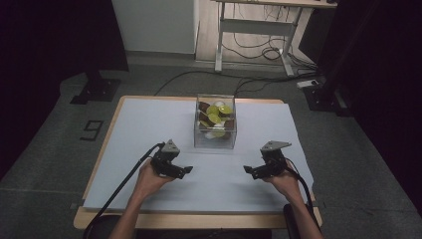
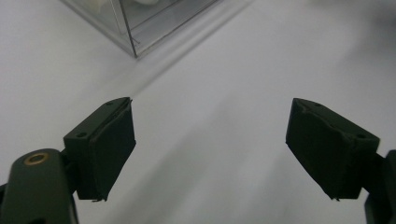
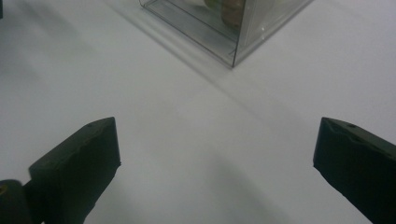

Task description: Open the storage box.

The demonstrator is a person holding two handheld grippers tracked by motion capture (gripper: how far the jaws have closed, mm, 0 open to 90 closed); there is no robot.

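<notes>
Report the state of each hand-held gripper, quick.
Left hand-held gripper: open, holding nothing, above the white table cover.
Right hand-held gripper: open, holding nothing.

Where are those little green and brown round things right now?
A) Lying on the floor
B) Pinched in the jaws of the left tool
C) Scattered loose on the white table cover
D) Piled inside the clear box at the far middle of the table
D: the high view shows the green and brown pieces heaped inside the clear box, while the left gripper and right gripper stand open and empty.
</notes>
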